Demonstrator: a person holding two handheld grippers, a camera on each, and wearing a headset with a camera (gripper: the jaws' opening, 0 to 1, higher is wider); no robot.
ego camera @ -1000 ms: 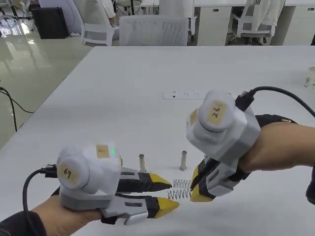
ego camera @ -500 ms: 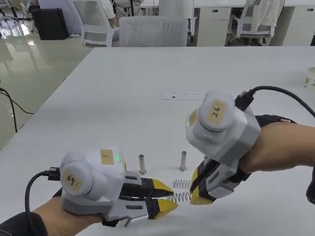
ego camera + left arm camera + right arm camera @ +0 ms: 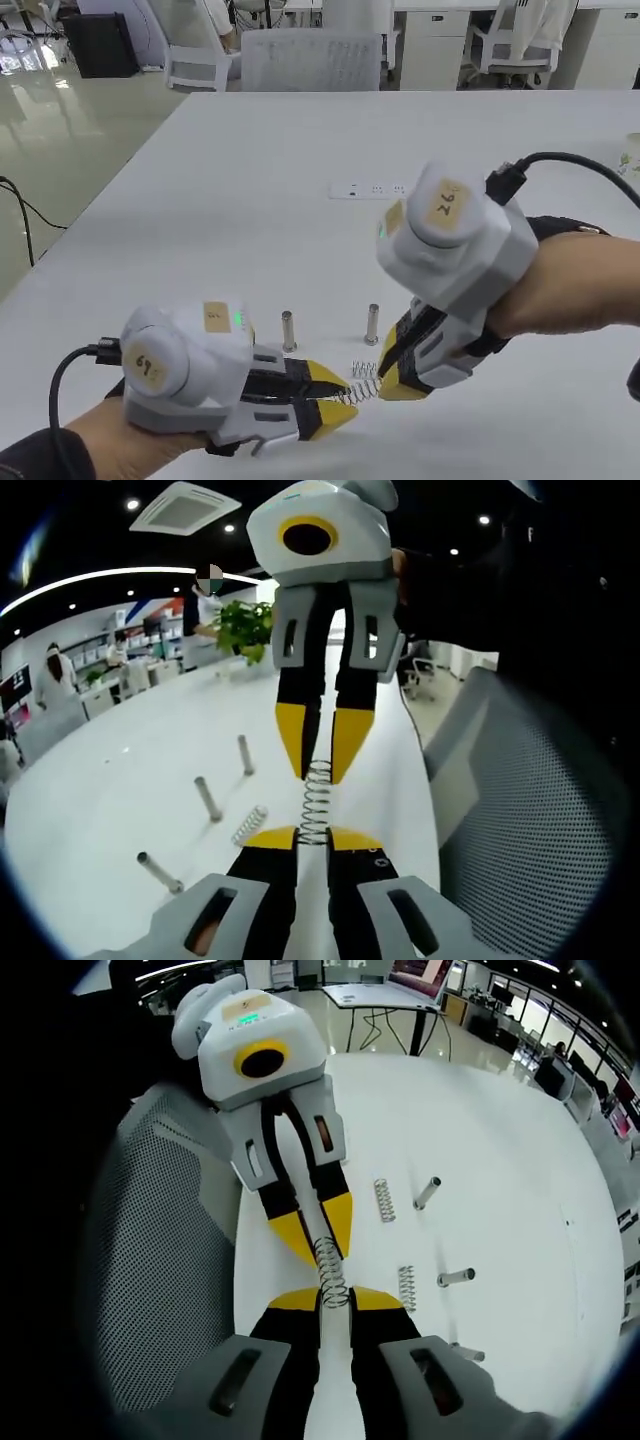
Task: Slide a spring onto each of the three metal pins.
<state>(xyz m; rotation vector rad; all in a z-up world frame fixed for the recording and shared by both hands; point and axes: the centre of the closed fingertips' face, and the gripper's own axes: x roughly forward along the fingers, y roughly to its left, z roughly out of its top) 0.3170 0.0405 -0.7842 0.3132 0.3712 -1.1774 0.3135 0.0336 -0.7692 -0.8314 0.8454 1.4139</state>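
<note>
A short steel spring (image 3: 316,798) is stretched between both grippers. My left gripper (image 3: 313,837) is shut on its near end, and my right gripper (image 3: 333,1299) is shut on the other end of the same spring (image 3: 330,1268). In the head view the left gripper (image 3: 338,398) comes in from the lower left, the right gripper (image 3: 392,372) meets it from the right, and the spring (image 3: 360,381) sits just above the table. Three metal pins (image 3: 243,753) (image 3: 207,798) (image 3: 160,872) stand bare on the white table. Two of these pins (image 3: 288,331) (image 3: 372,324) show just beyond the fingertips.
Two loose springs (image 3: 384,1200) (image 3: 406,1288) lie on the white table (image 3: 300,200) beside the pins (image 3: 427,1193) (image 3: 456,1278). A white power strip (image 3: 375,190) lies further back. A grey mesh chair (image 3: 312,62) stands at the far edge. A cable trails from each gripper.
My left gripper, open a second ago, has shut on the spring's end. The right gripper has shifted slightly left and up, and the spring now hangs tilted between the two grippers.
</note>
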